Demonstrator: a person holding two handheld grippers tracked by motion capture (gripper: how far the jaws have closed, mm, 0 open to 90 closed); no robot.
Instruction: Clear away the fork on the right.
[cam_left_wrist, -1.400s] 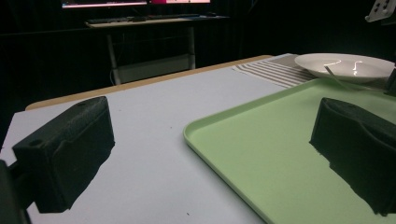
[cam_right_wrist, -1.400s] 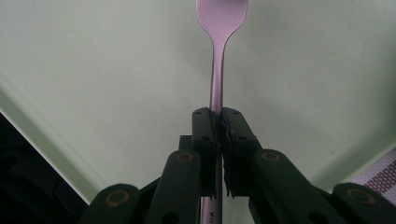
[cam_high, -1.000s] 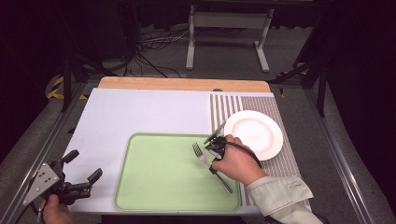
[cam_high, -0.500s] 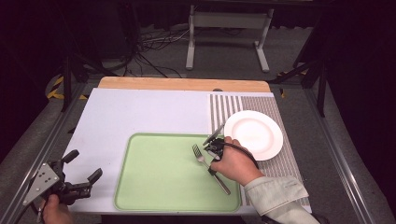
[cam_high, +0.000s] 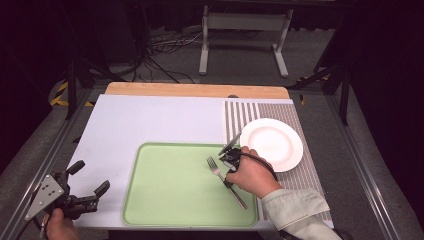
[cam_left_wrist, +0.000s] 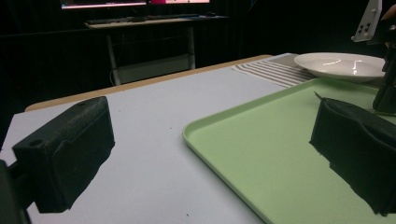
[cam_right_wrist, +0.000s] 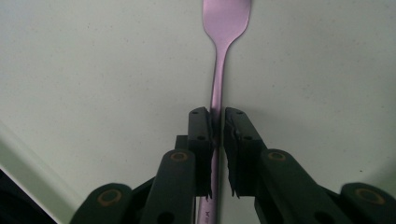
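A metal fork (cam_high: 226, 181) lies on the green tray (cam_high: 170, 185), tines pointing up and left. My right gripper (cam_high: 228, 176) is shut on the fork's handle; in the right gripper view the jaws pinch the fork (cam_right_wrist: 219, 70) on both sides, right gripper (cam_right_wrist: 216, 119) pointing straight down at the tray (cam_right_wrist: 93, 93). My left gripper (cam_high: 90, 184) stands open at the table's front left corner, off the tray, nothing between its jaws. In the left gripper view the left gripper (cam_left_wrist: 215, 154) looks across the tray (cam_left_wrist: 261, 144) toward the right hand's gripper.
A white plate (cam_high: 272, 144) sits on a striped mat (cam_high: 305, 170) right of the tray, also seen as the plate (cam_left_wrist: 338, 64). A pale sheet (cam_high: 150, 120) covers the table. A wooden strip (cam_high: 195, 90) runs along the far edge.
The right hand with the fork has shifted very slightly toward the front. The left gripper has stayed where it was.
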